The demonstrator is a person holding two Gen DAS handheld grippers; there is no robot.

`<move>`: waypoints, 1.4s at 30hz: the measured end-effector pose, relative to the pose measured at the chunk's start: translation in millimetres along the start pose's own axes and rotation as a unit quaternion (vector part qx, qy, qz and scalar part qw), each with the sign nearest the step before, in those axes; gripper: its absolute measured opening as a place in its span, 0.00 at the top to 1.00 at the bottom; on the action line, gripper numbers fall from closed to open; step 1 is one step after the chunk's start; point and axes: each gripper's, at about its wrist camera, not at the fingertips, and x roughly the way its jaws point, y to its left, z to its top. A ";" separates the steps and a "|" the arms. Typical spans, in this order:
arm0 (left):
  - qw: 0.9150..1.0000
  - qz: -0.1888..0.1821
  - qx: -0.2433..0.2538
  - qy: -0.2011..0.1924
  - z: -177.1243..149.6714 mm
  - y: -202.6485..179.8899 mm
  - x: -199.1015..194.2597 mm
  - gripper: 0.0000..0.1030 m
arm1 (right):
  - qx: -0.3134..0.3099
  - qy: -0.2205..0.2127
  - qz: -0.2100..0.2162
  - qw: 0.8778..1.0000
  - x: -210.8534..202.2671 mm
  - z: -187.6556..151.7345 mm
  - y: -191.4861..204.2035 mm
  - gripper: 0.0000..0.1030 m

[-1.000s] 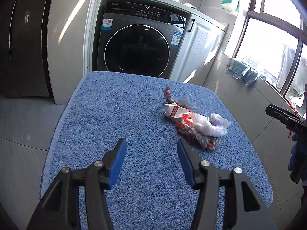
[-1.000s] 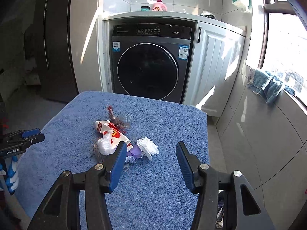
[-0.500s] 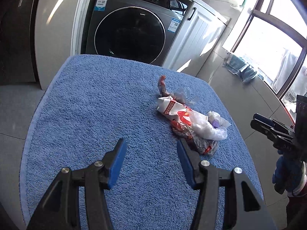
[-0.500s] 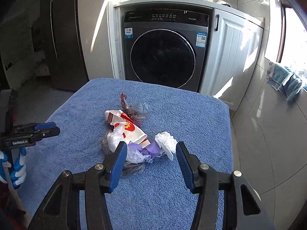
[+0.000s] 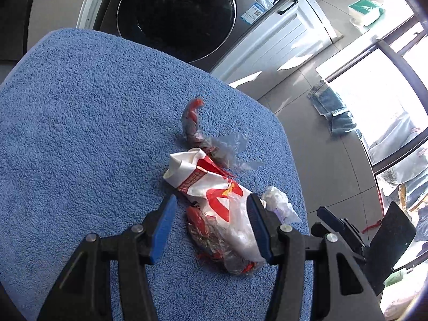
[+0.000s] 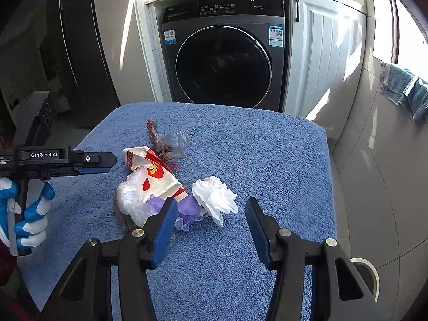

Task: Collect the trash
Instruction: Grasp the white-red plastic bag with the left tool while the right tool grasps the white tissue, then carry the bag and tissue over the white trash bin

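Two gripper sets open | trash pile (image 6: 160, 184) between | washer (image 6: 223, 61) behind, maybe shut

Broad bare blue towel (image 5: 80, 123) fills the left half of the left wrist frame, open for passing. At lower centre, the trash pile (image 5: 219, 203) sits between the parted fingers of the left gripper (image 5: 211, 222). The right gripper (image 5: 345, 227) crowds the lower right edge, close beside the pile.

hidden: white tissue (image 5: 276, 200) partly behind left claw (image 5: 210, 223) finger | blurred: washing machine (image 6: 224, 53) labels unreadable
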 end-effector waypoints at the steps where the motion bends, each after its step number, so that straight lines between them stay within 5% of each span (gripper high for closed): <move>1: 1.000 0.002 -0.011 0.003 3.8 2.0 5.1 0.49 | 0.001 0.001 0.003 1.000 4.1 1.1 -2.3 0.51; 11: 0.997 0.004 -0.066 0.035 22.8 8.1 46.9 0.49 | 0.025 0.024 0.044 0.998 53.5 11.7 -24.4 0.51; 18: 0.998 0.029 -0.037 0.028 26.2 -4.6 60.4 0.52 | 0.045 0.035 0.060 0.997 68.3 1.3 -37.4 0.51; 24: 0.999 0.040 -0.027 0.013 29.3 -13.7 62.0 0.61 | 0.060 0.031 0.079 0.995 65.5 -9.4 -46.8 0.75; 27: 0.999 0.035 -0.021 0.002 27.4 -17.9 53.4 0.64 | 0.065 0.023 0.076 0.995 56.0 -13.3 -49.5 0.84; 36: 0.998 0.021 0.035 -0.053 13.5 -47.4 -8.2 0.72 | 0.066 -0.013 0.048 0.997 -4.7 -24.3 -50.6 0.88; 37: 0.997 0.019 0.039 -0.059 11.1 -50.1 -15.9 0.76 | 0.065 -0.017 0.045 0.997 -13.4 -26.7 -49.6 0.88; 38: 0.997 0.019 0.043 -0.064 9.4 -52.8 -22.8 0.91 | 0.065 -0.022 0.042 0.997 -21.7 -29.4 -48.0 0.88; 42: 0.995 0.014 0.051 -0.083 2.4 -59.9 -50.2 0.96 | 0.065 -0.040 0.031 0.997 -53.5 -34.6 -38.0 0.88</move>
